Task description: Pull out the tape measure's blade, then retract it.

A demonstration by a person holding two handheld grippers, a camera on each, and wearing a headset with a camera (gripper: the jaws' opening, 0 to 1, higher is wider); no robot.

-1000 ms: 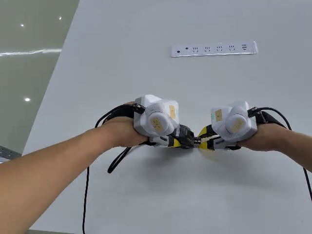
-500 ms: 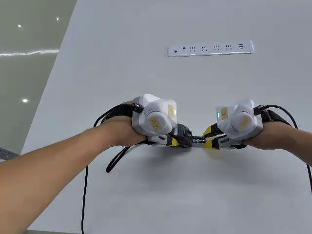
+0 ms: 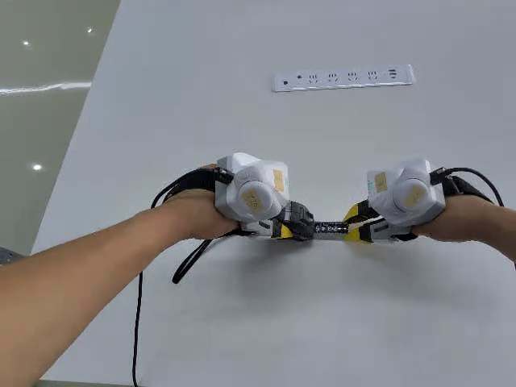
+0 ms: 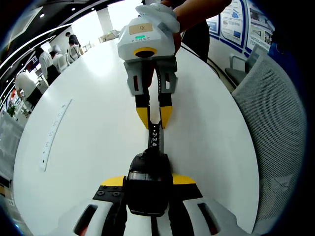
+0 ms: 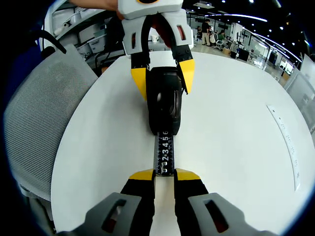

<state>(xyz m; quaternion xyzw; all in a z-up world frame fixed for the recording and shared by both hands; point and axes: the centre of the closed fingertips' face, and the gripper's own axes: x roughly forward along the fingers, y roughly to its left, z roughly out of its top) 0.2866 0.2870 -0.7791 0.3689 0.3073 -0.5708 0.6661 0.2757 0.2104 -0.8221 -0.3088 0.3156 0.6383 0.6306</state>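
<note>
Black, ribbed plastic with a rounded case: that is the tape measure, clamped between the yellow-tipped jaws of my left claw, which grip it by its two flat sides. It sits just above the smooth, matt white bench, at about 6 o'clock from the long white power strip lying flat further out.

At 3 o'clock from the case, my right claw is pinched narrow on the tip of the blade. That blade is a thin, stiff, dark strip with white printed numbers; in the right gripper view they read 2 to 6 between the case mouth and my jaw tips. It runs straight and level from one claw to the other.

Both claws have glossy white housings with black jaw arms. A black cable loops from under my left hand toward 7 o'clock. A grey mesh chair stands past the rounded bench edge.

A second ago the two claws' yellow tips almost touched and hardly any blade showed; now they stand apart, with a short length drawn out between them.
</note>
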